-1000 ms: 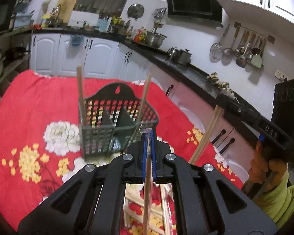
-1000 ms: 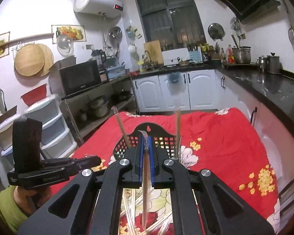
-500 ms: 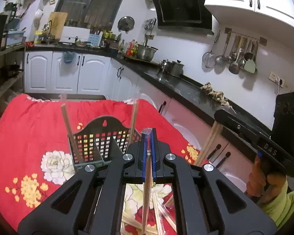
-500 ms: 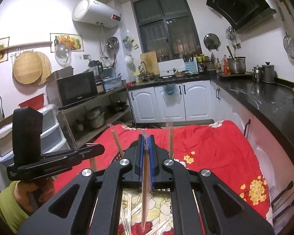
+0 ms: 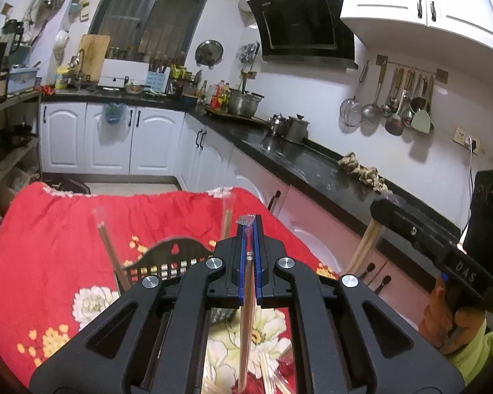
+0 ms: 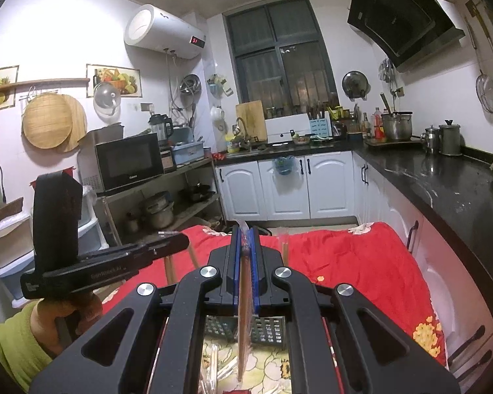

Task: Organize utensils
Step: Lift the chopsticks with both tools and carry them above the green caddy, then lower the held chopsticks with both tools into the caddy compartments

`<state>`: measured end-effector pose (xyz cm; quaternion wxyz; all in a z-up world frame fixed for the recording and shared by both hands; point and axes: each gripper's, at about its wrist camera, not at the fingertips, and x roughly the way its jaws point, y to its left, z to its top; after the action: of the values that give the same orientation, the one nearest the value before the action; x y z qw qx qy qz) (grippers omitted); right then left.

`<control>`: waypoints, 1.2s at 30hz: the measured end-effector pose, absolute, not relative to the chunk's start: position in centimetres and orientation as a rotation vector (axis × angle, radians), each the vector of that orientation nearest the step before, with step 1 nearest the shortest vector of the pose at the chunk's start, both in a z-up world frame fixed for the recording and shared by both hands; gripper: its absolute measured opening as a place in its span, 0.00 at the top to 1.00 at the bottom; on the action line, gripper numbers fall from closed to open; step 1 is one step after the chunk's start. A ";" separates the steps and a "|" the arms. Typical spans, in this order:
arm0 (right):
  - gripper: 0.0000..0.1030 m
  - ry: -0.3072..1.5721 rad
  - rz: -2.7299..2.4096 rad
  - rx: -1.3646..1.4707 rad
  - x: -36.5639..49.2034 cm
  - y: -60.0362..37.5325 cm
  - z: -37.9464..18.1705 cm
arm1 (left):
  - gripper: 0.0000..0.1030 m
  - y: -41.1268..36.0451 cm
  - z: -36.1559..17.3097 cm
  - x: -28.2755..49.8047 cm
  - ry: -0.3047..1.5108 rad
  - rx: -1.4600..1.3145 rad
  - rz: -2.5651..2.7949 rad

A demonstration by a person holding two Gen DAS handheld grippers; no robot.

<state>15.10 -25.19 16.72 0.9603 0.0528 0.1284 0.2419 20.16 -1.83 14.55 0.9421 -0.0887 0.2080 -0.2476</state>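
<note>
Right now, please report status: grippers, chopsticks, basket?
Left gripper shut on a wrapped chopstick pair. Right gripper shut on another pair. Basket ahead, two pairs standing in it. Nothing blocking.

Each tool is matte black plastic with blue inner pads and four round silver screws on its forked arms; the left tool (image 5: 249,229) matches the right tool (image 6: 245,239), whose side reads "DAS"; both sleeves are lime green
</note>
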 end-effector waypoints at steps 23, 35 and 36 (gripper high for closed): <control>0.95 0.147 0.457 0.131 20.9 -24.0 20.3 | 0.98 0.0 18.8 26.1 0.277 -0.241 -0.355; 0.94 0.108 0.418 0.136 23.1 -24.1 19.6 | 0.98 -1.0 16.7 27.7 0.255 -0.189 -0.295; 0.94 0.105 0.413 0.133 23.2 -24.1 19.4 | 0.98 -1.1 16.5 27.8 0.254 -0.186 -0.294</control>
<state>23.22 -24.07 19.42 0.9752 0.0660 0.0519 0.2050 27.79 -1.08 16.53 0.9769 -0.0921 0.1261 -0.1457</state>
